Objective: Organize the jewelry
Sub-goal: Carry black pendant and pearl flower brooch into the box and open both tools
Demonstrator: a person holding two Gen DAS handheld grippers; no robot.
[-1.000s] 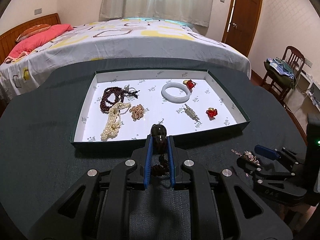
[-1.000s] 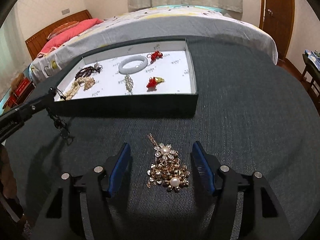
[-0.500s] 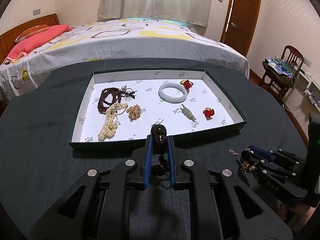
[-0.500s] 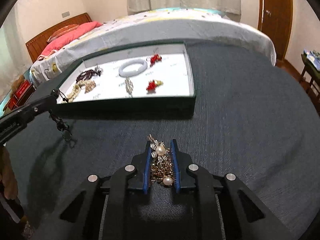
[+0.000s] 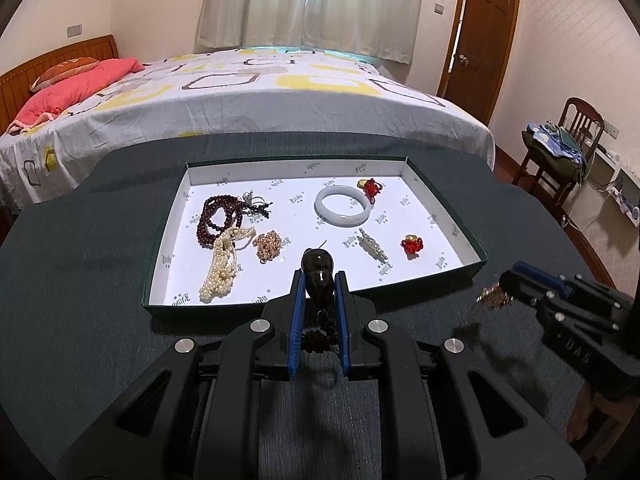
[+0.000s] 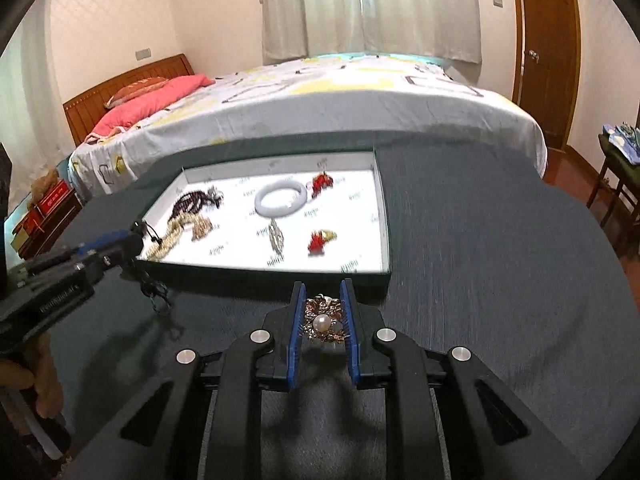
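A green tray [image 5: 476, 268] with a white floor lies on the dark tablecloth; it holds dark beads [image 5: 218, 214], a pearl string [image 5: 224, 264], a white bangle [image 5: 341, 206], a silver clip [image 5: 373, 244] and two red charms. My left gripper [image 5: 319, 280] is shut on a dark carved pendant [image 5: 318, 276] with a beaded tassel hanging below, just in front of the tray's near wall. My right gripper [image 6: 323, 300] is shut on a gold brooch with pearls [image 6: 323, 320], lifted off the cloth near the tray's [image 6: 384, 216] front right corner. Each gripper shows in the other's view: the right [image 5: 506, 284], the left [image 6: 138, 236].
A bed [image 5: 256, 96] with a patterned cover stands behind the table. A wooden door [image 5: 480, 36] is at the back right, and a chair [image 5: 560, 148] piled with cloth stands to the right. A hand [image 6: 24, 380] holds the left tool.
My right gripper closed on the gold brooch that lay between its open jaws, then lifted it off the cloth. The left gripper kept its hold on the pendant.
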